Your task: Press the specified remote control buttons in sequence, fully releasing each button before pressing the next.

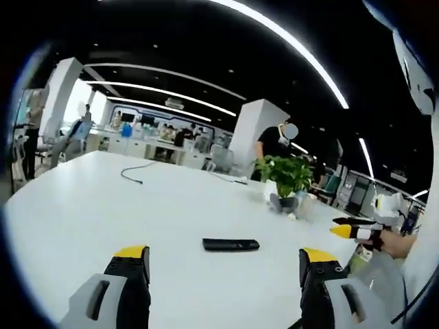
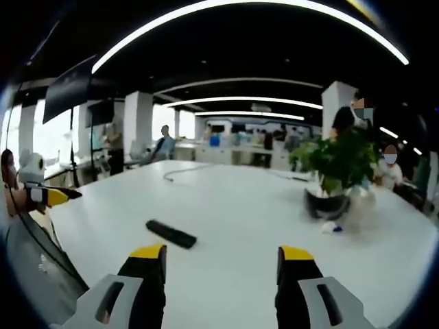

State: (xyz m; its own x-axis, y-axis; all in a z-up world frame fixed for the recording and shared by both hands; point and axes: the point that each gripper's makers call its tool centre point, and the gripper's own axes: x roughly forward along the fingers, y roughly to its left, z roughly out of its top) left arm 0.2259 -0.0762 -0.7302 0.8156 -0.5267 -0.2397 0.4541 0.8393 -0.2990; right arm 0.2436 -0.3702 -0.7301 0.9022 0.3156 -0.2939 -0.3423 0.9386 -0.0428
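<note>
White table (image 1: 103, 205): remote (image 1: 230, 244) lies beyond left tool (image 1: 224, 264).

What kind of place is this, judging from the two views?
Probably an open-plan office: a big white table carries a black remote control and a potted plant, with rows of desks and long ceiling light strips behind.

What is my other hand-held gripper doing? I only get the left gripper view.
Observer: The right hand-held gripper has its jaws wide apart, with nothing between them.
Operator: Is it touching the remote?
Observer: No. In the right gripper view the remote lies on the table, ahead and left of those jaws.
Operator: Anything by the plant?
Observer: A small blue and white item lies beside the plant pot.
</note>
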